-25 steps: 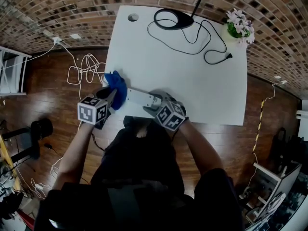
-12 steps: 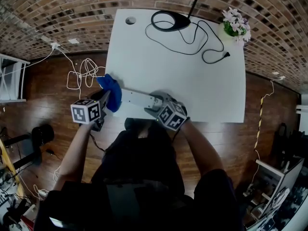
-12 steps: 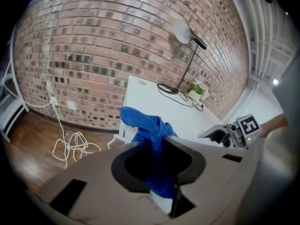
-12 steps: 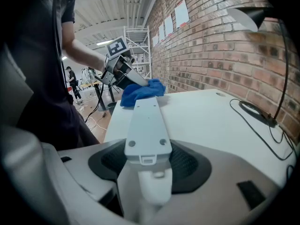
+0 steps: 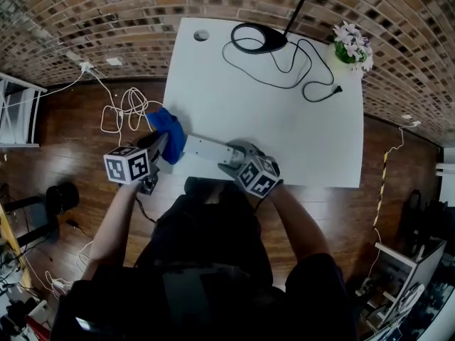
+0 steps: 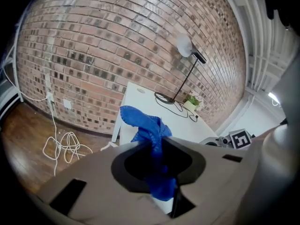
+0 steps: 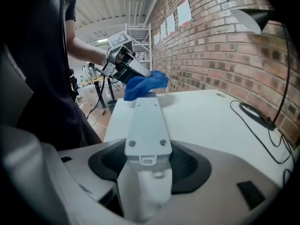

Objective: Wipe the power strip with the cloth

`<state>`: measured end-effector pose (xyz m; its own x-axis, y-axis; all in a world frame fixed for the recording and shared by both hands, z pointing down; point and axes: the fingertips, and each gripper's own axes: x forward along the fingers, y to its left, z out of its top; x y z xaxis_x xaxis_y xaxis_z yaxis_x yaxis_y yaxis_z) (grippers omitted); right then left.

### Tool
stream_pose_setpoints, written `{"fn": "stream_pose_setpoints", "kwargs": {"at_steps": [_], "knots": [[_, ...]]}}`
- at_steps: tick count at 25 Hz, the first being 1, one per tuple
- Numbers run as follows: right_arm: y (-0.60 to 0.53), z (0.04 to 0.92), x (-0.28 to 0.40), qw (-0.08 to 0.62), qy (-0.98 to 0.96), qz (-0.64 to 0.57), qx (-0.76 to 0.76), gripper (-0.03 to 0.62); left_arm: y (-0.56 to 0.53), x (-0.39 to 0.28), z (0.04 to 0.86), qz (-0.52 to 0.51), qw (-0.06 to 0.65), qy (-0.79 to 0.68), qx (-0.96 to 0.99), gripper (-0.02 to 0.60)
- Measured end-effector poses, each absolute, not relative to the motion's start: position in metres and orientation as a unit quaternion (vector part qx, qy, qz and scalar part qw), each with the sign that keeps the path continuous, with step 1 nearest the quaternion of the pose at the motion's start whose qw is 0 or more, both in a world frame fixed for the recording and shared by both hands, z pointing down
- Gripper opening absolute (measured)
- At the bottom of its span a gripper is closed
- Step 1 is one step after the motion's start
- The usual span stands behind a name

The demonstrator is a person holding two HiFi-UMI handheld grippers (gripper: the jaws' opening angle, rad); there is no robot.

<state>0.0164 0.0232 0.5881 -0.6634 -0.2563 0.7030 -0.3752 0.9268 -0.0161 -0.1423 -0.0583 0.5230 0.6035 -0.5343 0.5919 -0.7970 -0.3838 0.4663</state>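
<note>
A long white power strip lies along the near left part of the white table. My right gripper is shut on its near end, and in the right gripper view the power strip runs straight out from between the jaws of my right gripper. My left gripper is shut on a blue cloth at the strip's far left end, by the table's left edge. In the left gripper view the cloth hangs bunched between the jaws of the left gripper. Both cloth and left gripper show in the right gripper view.
A black lamp base with a looping black cord and plug sits at the table's far side. A flower pot stands at the far right corner. White cable coils lie on the wooden floor to the left, below a brick wall.
My left gripper has carried the cloth leftward along the strip's end toward the table's left edge and a little up, rolling slightly. The right gripper and the strip have stayed put.
</note>
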Motion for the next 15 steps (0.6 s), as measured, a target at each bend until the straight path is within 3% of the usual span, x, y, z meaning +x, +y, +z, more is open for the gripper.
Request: {"fn": "stream_pose_setpoints", "kwargs": {"at_steps": [6,15], "knots": [[0.023,0.585,0.014,0.39,-0.903,0.041,0.176,0.281,-0.061,-0.135,0.521,0.171,0.382,-0.399,0.816,0.081],[0.029,0.578,0.009,0.432,-0.881,-0.088,0.171,0.281,-0.067,-0.121,0.502,0.174,0.339,-0.386,0.84,0.084]]}}
